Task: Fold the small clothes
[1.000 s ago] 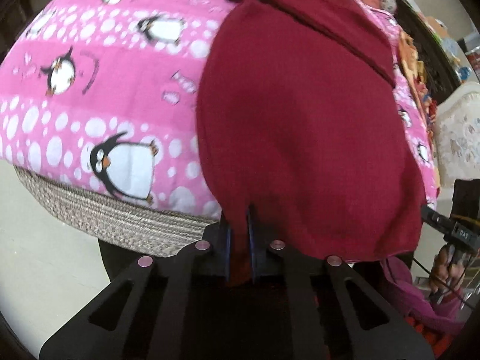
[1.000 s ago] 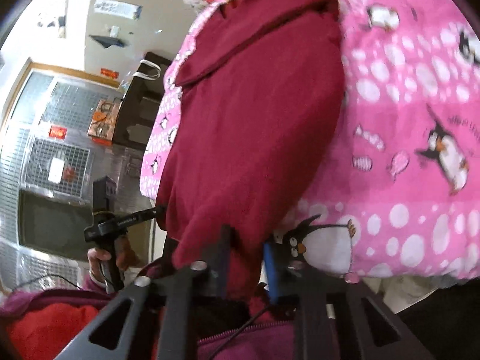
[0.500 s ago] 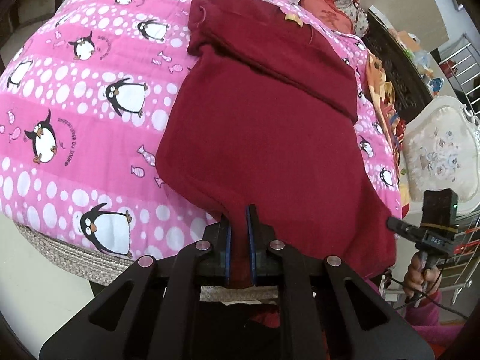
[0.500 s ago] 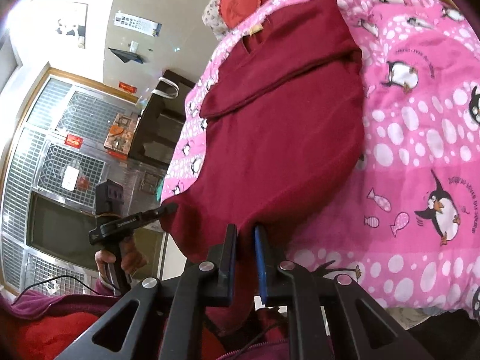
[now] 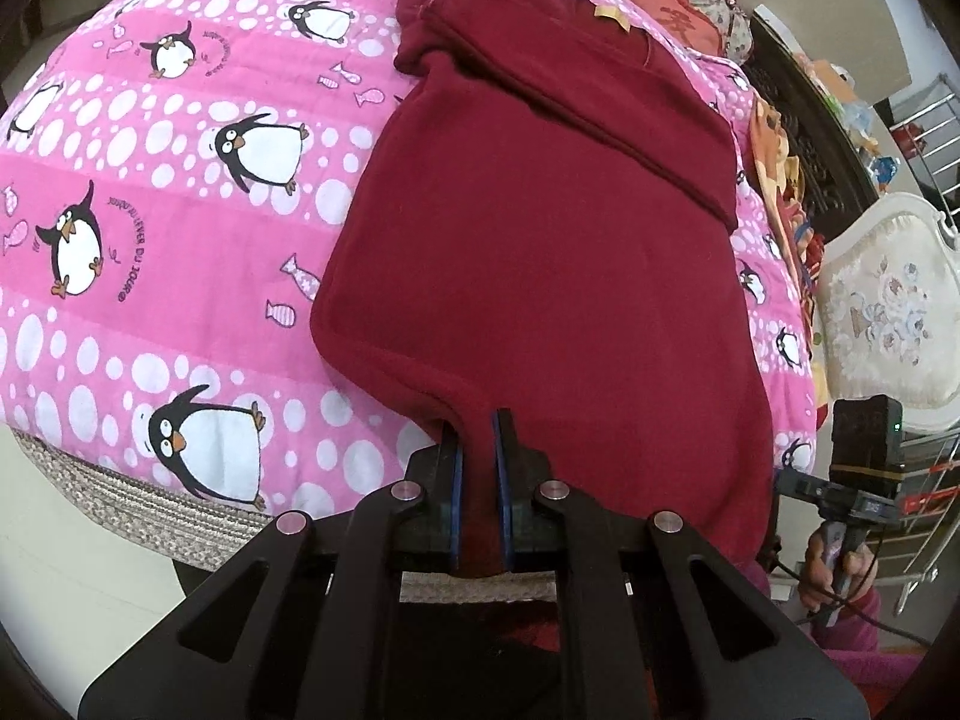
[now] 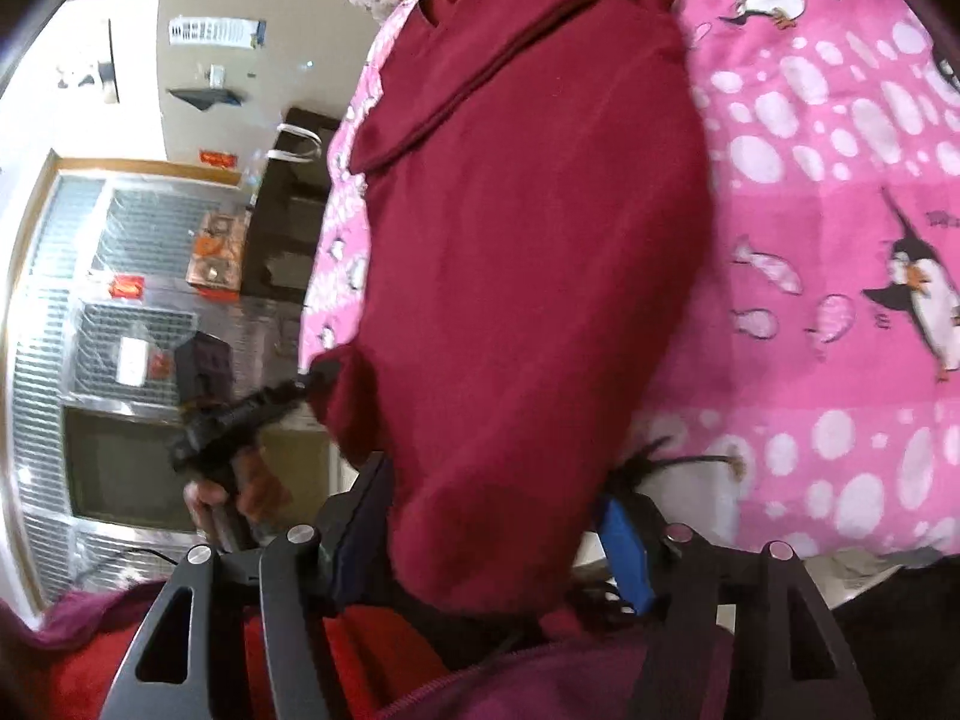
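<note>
A maroon fleece garment point(image 5: 540, 252) lies spread on a pink penguin blanket point(image 5: 150, 240), its far part folded across with a small tan label point(image 5: 612, 18) on it. My left gripper point(image 5: 477, 420) is shut on the garment's near hem; the right wrist view shows it point(image 6: 318, 372) pinching that corner, a hand on its handle. My right gripper point(image 6: 492, 516) is opening. The maroon garment point(image 6: 528, 252) hangs loosely between its spread jaws, and the blue pad point(image 6: 624, 546) stands clear of the cloth.
The blanket ends at a woven mat edge point(image 5: 120, 510) near me. A white upholstered chair point(image 5: 882, 312) stands to the right, pillows point(image 5: 678, 12) lie at the far end. A dark cabinet point(image 6: 288, 228) and metal grilles point(image 6: 120, 240) are on the right gripper's left.
The right gripper's jaws were pinched on the hem and now stand wide apart with cloth loose between them. The garment has settled flatter on the blanket. The left gripper keeps its pinch.
</note>
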The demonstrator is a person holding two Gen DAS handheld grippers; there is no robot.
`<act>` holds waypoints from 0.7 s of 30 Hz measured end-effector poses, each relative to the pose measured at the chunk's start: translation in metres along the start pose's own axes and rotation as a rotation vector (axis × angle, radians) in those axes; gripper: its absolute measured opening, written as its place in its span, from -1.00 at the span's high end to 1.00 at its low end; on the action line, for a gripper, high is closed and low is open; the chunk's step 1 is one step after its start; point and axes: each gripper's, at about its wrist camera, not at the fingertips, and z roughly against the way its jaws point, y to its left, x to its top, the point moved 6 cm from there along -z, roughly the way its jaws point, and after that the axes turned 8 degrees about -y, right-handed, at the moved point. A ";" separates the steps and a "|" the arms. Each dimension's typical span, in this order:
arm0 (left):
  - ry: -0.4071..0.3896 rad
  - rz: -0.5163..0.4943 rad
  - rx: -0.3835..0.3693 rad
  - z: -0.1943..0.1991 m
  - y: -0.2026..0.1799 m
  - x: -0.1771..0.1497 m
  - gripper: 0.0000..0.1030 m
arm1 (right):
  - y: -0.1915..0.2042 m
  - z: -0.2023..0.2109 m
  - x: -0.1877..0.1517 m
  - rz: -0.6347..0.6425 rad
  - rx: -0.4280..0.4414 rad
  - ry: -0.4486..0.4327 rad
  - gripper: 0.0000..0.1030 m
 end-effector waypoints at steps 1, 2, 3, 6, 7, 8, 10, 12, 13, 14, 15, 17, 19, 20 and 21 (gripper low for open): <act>0.001 0.010 -0.006 -0.001 0.001 -0.001 0.85 | -0.002 -0.001 0.001 0.001 -0.007 -0.004 -0.22; 0.003 0.023 -0.013 -0.002 0.002 -0.001 0.85 | -0.002 -0.002 0.001 0.003 -0.009 -0.008 -0.21; 0.005 0.038 -0.021 -0.003 0.003 -0.001 0.85 | 0.000 -0.003 0.003 0.011 -0.012 -0.018 -0.13; 0.017 0.051 -0.020 -0.005 0.004 -0.002 0.67 | 0.008 -0.005 0.005 0.072 -0.030 -0.035 0.17; 0.016 0.050 -0.019 -0.003 0.004 -0.002 0.57 | 0.011 -0.004 0.005 0.102 -0.041 -0.032 0.21; 0.014 0.051 -0.018 -0.003 0.005 -0.002 0.52 | 0.012 -0.003 0.005 0.119 -0.047 -0.030 0.26; 0.015 0.071 -0.021 -0.004 0.007 -0.002 0.24 | 0.014 -0.004 0.006 0.139 -0.048 -0.025 0.27; 0.023 0.101 -0.029 -0.009 0.009 -0.004 0.21 | 0.013 -0.007 0.005 0.136 -0.041 -0.019 0.27; 0.034 0.105 -0.025 -0.013 0.009 -0.005 0.21 | 0.012 -0.009 0.005 0.135 -0.043 -0.020 0.27; 0.050 0.099 -0.018 -0.016 0.009 -0.008 0.21 | 0.012 -0.009 0.005 0.136 -0.043 -0.025 0.27; 0.064 0.084 -0.009 -0.019 0.008 -0.011 0.21 | 0.013 -0.009 0.005 0.138 -0.044 -0.028 0.28; 0.065 0.050 0.009 -0.020 0.005 -0.011 0.36 | 0.016 -0.006 0.007 0.153 -0.049 -0.031 0.38; 0.049 0.020 0.004 -0.015 0.001 -0.005 0.57 | 0.020 0.000 0.012 0.154 -0.028 -0.044 0.53; 0.036 0.012 -0.003 -0.012 -0.002 -0.001 0.60 | 0.021 0.001 0.014 0.154 -0.016 -0.046 0.58; 0.019 0.000 -0.014 -0.007 -0.006 0.005 0.66 | 0.025 0.003 0.018 0.157 -0.001 -0.052 0.60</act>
